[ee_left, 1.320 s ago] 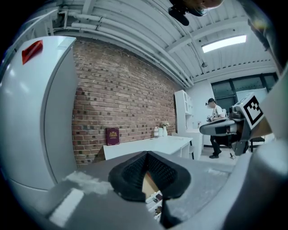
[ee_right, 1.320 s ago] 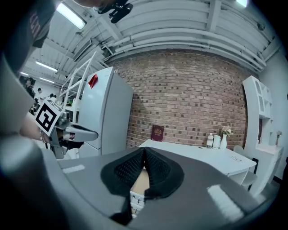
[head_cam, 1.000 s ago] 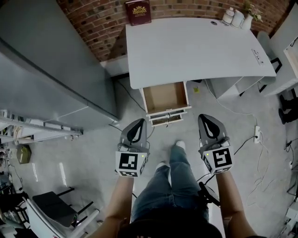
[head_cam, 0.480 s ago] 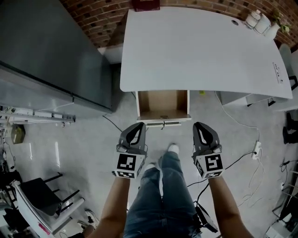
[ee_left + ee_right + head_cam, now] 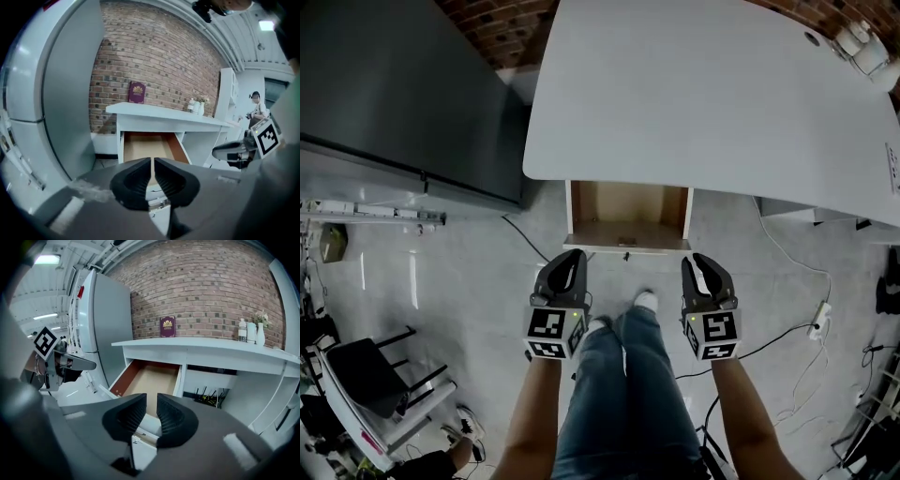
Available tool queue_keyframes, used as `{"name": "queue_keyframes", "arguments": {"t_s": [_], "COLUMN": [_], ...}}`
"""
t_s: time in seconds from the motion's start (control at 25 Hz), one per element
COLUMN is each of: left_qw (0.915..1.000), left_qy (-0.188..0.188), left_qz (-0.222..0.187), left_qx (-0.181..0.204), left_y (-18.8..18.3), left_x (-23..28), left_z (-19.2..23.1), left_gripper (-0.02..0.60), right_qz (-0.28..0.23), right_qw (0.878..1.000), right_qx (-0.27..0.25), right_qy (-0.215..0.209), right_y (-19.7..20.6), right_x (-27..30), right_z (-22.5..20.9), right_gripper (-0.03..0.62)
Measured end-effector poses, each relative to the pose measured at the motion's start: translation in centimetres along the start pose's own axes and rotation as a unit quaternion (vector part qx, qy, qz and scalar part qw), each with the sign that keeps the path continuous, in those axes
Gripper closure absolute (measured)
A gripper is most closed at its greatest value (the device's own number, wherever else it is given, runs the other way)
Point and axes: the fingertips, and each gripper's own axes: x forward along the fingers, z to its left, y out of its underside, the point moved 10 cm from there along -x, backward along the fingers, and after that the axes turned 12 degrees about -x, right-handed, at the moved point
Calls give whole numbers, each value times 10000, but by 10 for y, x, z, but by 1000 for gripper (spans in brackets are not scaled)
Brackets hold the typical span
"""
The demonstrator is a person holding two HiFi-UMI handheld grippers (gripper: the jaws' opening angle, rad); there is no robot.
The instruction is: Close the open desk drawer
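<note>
Jaws of left gripper [image 5: 570, 255] pressed together, nothing between them. Right gripper [image 5: 699, 261]: jaws have just been opening and now stand a narrow gap apart, with nothing in the gap. Both grippers are held side by side at lower centre of the head view, clear of the drawer [image 5: 628, 211]. Drawer is pulled out from under the front edge of the white table [image 5: 703, 103], at frame centre, just above the grippers. Tall grey cabinet [image 5: 394, 84] fills upper left. Brick wall [image 5: 154, 61] behind the table.

The white curved wooden desk top [image 5: 694, 103] carries a cluster of small white bottles [image 5: 861, 45] at 1 o'clock and 1 upright maroon book [image 5: 167, 327] at 11 o'clock.
</note>
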Motion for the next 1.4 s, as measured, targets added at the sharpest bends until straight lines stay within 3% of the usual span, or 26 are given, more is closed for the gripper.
{"name": "queue_keyframes", "arguments": {"t_s": [0.12,0.32,0.68,1.16,1.4], "left_qw": [9995,9982,9940,9914,9929], "left_qy": [-66,-98,-362,-34,-148], "left_qz": [232,570,729,1004,851], "left_qx": [-190,136,734,841,819], "left_y": [11,28,55,71,68], "left_x": [6,13,36,53,57], "left_z": [9,29,61,84,89], "left_gripper": [477,407,407,407,433], "right_qz": [169,430,761,735,624], "right_qw": [9998,9989,9968,9965,9966], "right_qx": [-74,-140,-35,48,78], "right_qy": [-31,-79,239,404,527], "right_y": [11,31,61,72,73], "right_x": [9,23,45,64,64], "right_z": [0,5,12,13,14], "right_gripper": [512,458,434,427,431]}}
